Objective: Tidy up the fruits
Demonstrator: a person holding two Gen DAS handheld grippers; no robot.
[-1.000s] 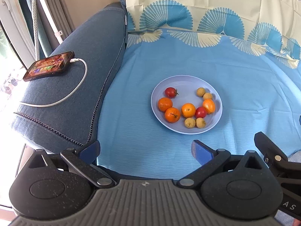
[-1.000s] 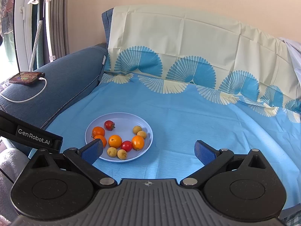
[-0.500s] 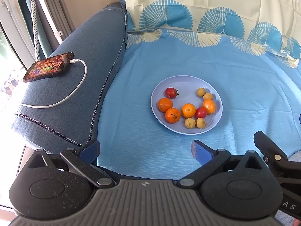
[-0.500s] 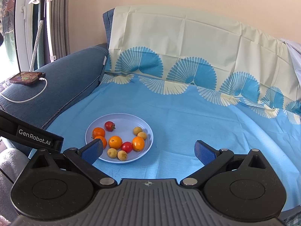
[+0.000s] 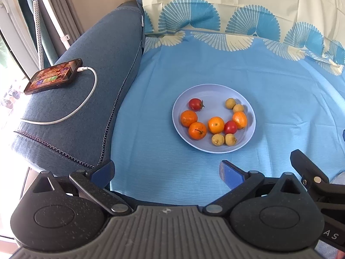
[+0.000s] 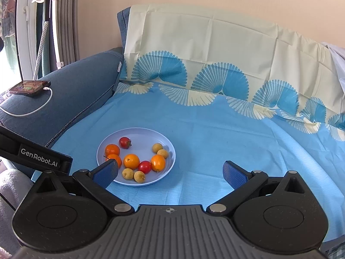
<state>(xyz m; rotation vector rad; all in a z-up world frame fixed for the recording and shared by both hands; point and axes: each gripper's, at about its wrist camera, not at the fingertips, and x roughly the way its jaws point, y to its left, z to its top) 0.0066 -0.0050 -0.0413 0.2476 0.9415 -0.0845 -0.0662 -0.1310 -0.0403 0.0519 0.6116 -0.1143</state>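
A pale blue plate (image 5: pixel 213 90) (image 6: pixel 138 133) sits on the blue cloth and holds several fruits: oranges (image 5: pixel 216 125) (image 6: pixel 131 161), two red tomatoes (image 5: pixel 195 104) (image 6: pixel 125 142) and small yellow fruits (image 5: pixel 230 103) (image 6: pixel 157 147). My left gripper (image 5: pixel 167 171) is open and empty, well short of the plate. My right gripper (image 6: pixel 170 171) is open and empty, near the plate's front right edge; its left finger (image 6: pixel 105 172) overlaps one orange in view.
A blue sofa armrest (image 5: pixel 86 99) at the left carries a phone (image 5: pixel 54 75) on a white charging cable (image 5: pixel 86 99). A cream and blue patterned cloth (image 6: pixel 215 49) covers the backrest. The other gripper's body shows at the lower right of the left wrist view (image 5: pixel 310 172).
The right gripper has moved slightly forward and left toward the plate. The left gripper has barely moved. The fruits have not moved.
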